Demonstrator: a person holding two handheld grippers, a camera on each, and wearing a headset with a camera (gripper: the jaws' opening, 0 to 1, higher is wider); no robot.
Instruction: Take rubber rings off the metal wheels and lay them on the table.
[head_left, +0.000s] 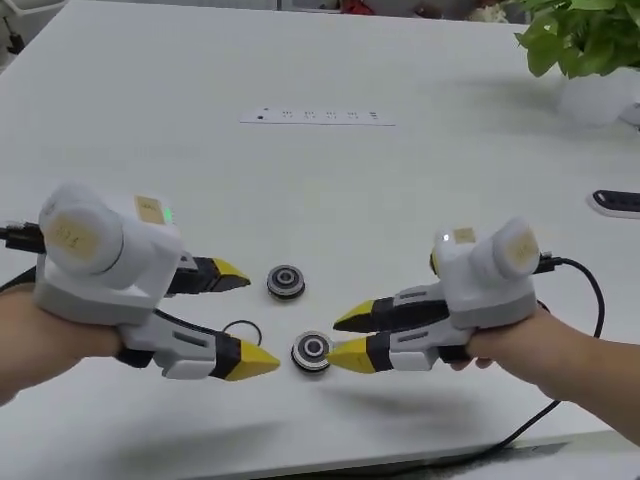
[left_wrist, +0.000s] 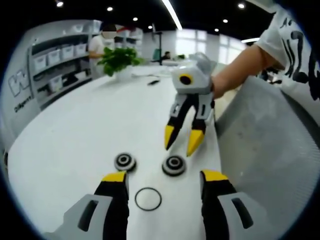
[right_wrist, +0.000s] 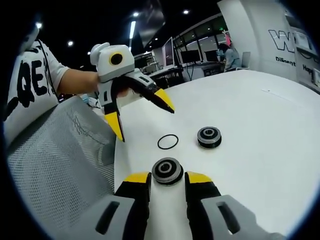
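Observation:
Two metal wheels lie on the white table (head_left: 400, 180). One wheel (head_left: 286, 282) (left_wrist: 124, 161) (right_wrist: 209, 136) is farther out. The nearer wheel (head_left: 311, 351) (left_wrist: 174, 165) (right_wrist: 167, 171) sits right at the tips of my right gripper (head_left: 335, 338) (right_wrist: 168, 177) (left_wrist: 182, 137), which is open, its jaws a wheel's width apart. A loose black rubber ring (head_left: 240, 330) (left_wrist: 148, 199) (right_wrist: 167, 141) lies flat on the table between the wide-open jaws of my left gripper (head_left: 248, 318) (left_wrist: 165, 177) (right_wrist: 144, 121), which holds nothing.
A potted plant (head_left: 580, 40) stands at the far right corner. A black device (head_left: 615, 203) lies at the right edge, and a printed strip (head_left: 318, 117) is farther out. A black cable (head_left: 560, 400) trails off the near table edge. A grey mesh chair (right_wrist: 60, 160) is beside the table.

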